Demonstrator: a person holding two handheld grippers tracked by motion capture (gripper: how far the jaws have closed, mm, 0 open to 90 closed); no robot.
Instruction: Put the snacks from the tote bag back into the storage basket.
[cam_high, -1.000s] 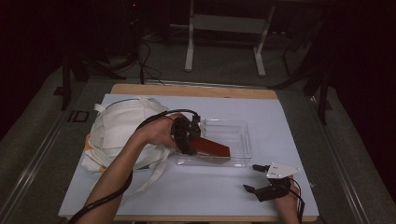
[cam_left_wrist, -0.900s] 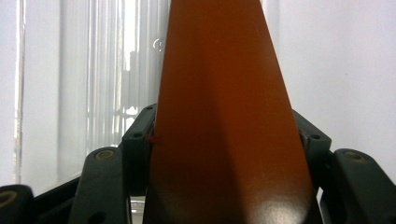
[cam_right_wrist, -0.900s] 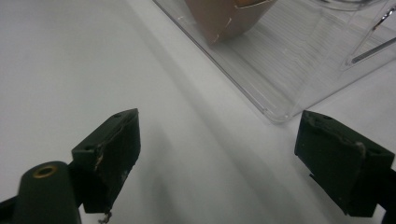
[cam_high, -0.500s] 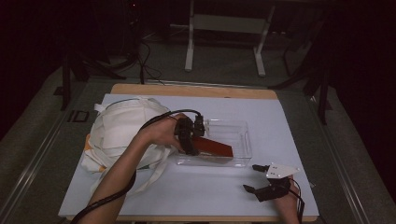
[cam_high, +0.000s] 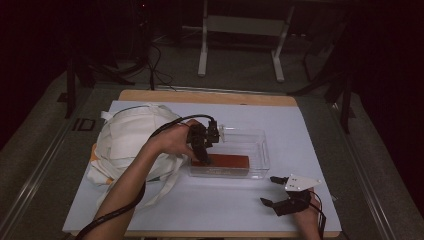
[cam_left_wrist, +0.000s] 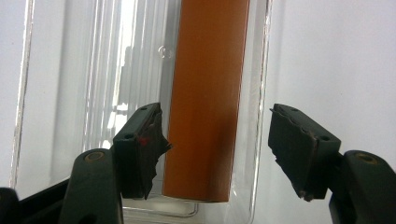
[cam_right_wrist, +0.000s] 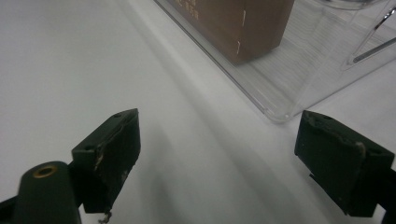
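a: why do we hang the left gripper (cam_high: 202, 150) over the clear plastic tray (cam_high: 260, 150)?
b: the long flat brown box (cam_left_wrist: 208, 102) lies inside it, between our spread jaws, ungripped.
a: and the right gripper (cam_high: 277, 192)?
b: it rests low on the white sheet (cam_high: 280, 125), jaws spread, forearm near the table edge.

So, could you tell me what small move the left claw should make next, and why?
Probably lift straight up and draw back. The left claw stands open, jaws apart on either side of the brown box, which lies flat inside the clear plastic tray. The box looks placed, so a clean upward exit avoids nudging it.
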